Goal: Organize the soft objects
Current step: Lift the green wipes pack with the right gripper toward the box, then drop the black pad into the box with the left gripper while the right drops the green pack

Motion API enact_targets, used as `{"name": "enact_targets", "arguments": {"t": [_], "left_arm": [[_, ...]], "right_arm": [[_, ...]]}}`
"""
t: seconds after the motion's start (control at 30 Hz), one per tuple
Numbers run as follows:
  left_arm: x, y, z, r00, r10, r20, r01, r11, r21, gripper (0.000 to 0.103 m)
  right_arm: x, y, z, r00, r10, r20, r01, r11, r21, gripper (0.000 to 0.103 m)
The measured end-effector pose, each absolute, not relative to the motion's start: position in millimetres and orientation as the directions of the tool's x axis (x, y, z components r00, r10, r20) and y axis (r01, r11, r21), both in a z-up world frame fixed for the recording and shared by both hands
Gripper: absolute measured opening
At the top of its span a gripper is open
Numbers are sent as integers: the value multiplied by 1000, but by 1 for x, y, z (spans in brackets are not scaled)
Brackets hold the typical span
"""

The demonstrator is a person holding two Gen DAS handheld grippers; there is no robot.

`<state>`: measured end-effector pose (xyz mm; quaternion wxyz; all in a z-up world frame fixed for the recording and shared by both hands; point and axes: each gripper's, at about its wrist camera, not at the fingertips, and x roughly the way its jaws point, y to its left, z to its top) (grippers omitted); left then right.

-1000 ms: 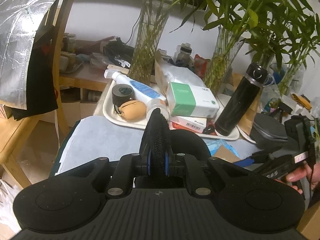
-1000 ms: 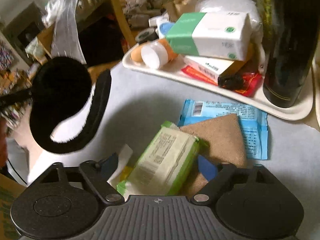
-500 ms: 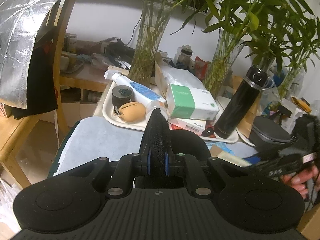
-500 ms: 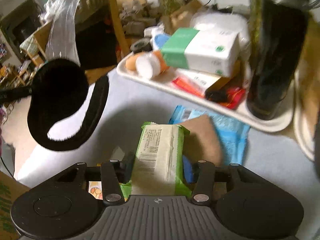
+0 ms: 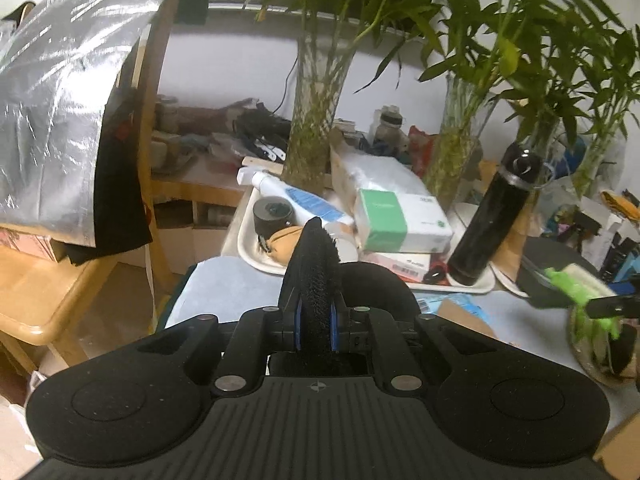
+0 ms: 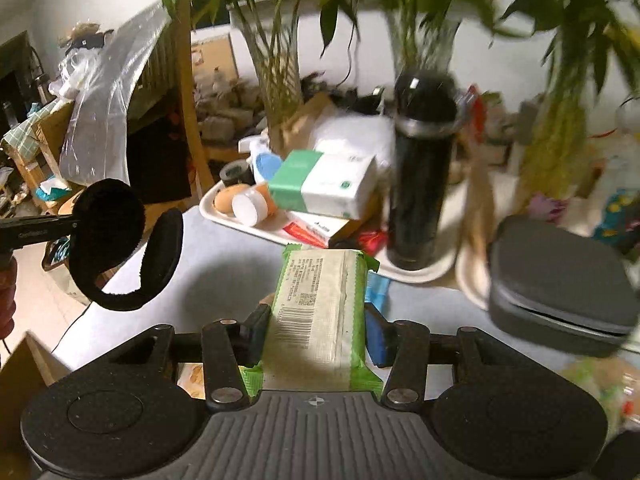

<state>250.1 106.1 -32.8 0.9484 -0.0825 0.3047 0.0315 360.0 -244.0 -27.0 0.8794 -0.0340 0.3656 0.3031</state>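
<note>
The left gripper [image 5: 315, 322] sits at the lower middle of the left wrist view, its jaws pinched narrow on the band of black earmuffs [image 5: 316, 264], which stand up between the blue pads. In the right wrist view the same earmuffs [image 6: 120, 240] hang at the left of the frame, clear of the table.

The right gripper [image 6: 316, 332], at the lower middle of its view, is clamped on a green pack of wipes [image 6: 320, 312] held lengthwise between the pads and raised off the pale table [image 6: 224, 276].

Beyond, in the centre of the frame, a cream tray [image 6: 416, 272] carries a green-and-white tissue box [image 6: 324, 188] and a black flask [image 6: 420, 184]. A grey case [image 6: 560, 280] lies at right. Tall plants in glass vases [image 5: 320, 120] fill the top.
</note>
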Motion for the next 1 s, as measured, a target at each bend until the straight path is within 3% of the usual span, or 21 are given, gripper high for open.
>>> {"name": "enact_targets", "arguments": {"t": [0.23, 0.47, 0.8, 1.0], "left_arm": [[226, 87, 32, 844, 11, -537, -75, 993, -96, 12], [190, 65, 79, 864, -59, -500, 6, 994, -106, 12], [145, 39, 100, 835, -208, -510, 127, 974, -190, 12], [128, 20, 92, 799, -241, -550, 183, 970, -160, 12]], "right_arm": [[292, -273, 34, 625, 524, -578, -514, 834, 201, 51], [236, -281, 64, 672, 492, -553, -490, 856, 166, 51], [177, -286, 69, 685, 496, -534, -507, 851, 140, 51], [152, -287, 62, 683, 487, -545, -510, 852, 122, 51]]}}
